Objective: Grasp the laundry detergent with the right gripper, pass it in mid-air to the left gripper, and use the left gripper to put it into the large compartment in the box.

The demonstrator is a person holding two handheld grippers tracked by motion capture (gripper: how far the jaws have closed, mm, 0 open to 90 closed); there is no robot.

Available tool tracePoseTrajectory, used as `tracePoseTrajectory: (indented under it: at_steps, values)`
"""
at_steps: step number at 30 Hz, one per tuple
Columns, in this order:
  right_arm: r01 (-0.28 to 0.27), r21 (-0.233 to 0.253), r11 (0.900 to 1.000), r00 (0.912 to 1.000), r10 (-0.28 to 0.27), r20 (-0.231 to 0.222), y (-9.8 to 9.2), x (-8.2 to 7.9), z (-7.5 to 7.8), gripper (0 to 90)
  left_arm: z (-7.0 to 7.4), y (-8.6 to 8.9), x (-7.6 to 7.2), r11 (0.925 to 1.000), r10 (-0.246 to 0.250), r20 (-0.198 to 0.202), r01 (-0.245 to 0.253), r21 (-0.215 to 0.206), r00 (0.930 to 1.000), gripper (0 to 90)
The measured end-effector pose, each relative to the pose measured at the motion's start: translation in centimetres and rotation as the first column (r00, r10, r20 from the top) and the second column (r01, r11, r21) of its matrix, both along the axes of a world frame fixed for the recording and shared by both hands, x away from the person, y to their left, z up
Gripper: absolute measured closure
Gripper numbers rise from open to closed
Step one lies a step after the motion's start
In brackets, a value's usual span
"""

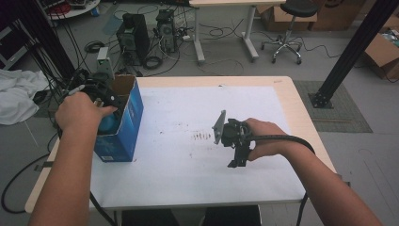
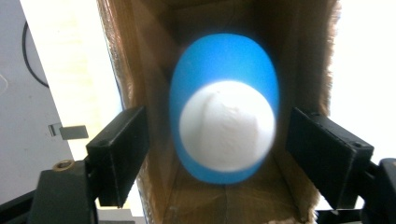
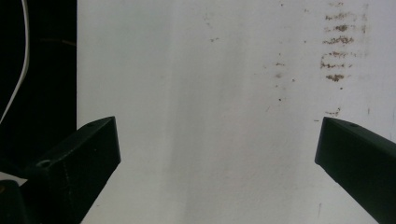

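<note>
A blue cardboard box (image 1: 126, 123) with an open top stands at the table's left edge. Inside it lies a blue egg-shaped object (image 2: 224, 60) with a white end (image 2: 226, 123), also glimpsed in the high view as a blue object (image 1: 108, 124). My left gripper (image 1: 106, 100) reaches into the box. Its jaws stand open on either side of the object (image 2: 215, 119), with a gap on both sides and brown box walls (image 2: 135, 56) around them. My right gripper (image 1: 237, 157) hovers open over the white sheet (image 3: 210, 70) at centre right, with nothing between its jaws (image 3: 215, 128).
Brown smudges (image 1: 202, 136) mark the white sheet (image 1: 188, 160) that covers the table. The table's near edge lies just below the right gripper (image 3: 46, 56). On the floor beyond are computer towers (image 1: 134, 35), cables, a stool (image 1: 287, 28) and a black post (image 1: 348, 56).
</note>
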State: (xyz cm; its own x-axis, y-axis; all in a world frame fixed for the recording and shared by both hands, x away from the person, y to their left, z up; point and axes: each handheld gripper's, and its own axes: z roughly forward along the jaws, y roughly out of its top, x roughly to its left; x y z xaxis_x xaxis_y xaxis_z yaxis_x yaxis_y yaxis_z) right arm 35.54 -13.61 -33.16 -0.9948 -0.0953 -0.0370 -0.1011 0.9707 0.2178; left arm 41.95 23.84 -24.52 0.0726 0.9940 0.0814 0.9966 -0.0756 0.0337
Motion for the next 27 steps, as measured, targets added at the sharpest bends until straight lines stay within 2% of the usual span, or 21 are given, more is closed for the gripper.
tracePoseTrajectory:
  at_steps: [6,13,19,25,27]
  values:
    - [0.000,-0.003,1.000,1.0000,0.000,0.004,0.0,0.0,0.0,0.0,1.2,-0.4,-0.4,0.9995,-0.030,0.020,0.030,0.007,0.9994,17.1]
    - [0.003,-0.005,1.000,1.0000,-0.003,0.006,-0.1,0.0,0.1,0.0,2.7,-1.2,-1.1,0.9959,-0.090,0.035,0.089,0.019,0.9954,12.4]
    - [0.001,-0.007,1.000,1.0000,-0.001,0.008,0.0,0.0,0.3,0.0,3.8,-1.8,-1.8,0.9886,-0.150,0.052,0.150,0.012,0.9873,10.1]
    - [0.000,-0.009,1.000,1.0000,0.000,0.008,0.2,-0.1,0.3,0.0,4.4,-2.4,-2.4,0.9802,-0.197,0.035,0.197,0.023,0.9797,7.2]
    - [0.001,-0.005,1.000,1.0000,-0.001,0.009,0.2,-0.2,0.3,0.0,4.6,-2.4,-2.6,0.9777,-0.210,0.041,0.209,0.025,0.9769,6.5]
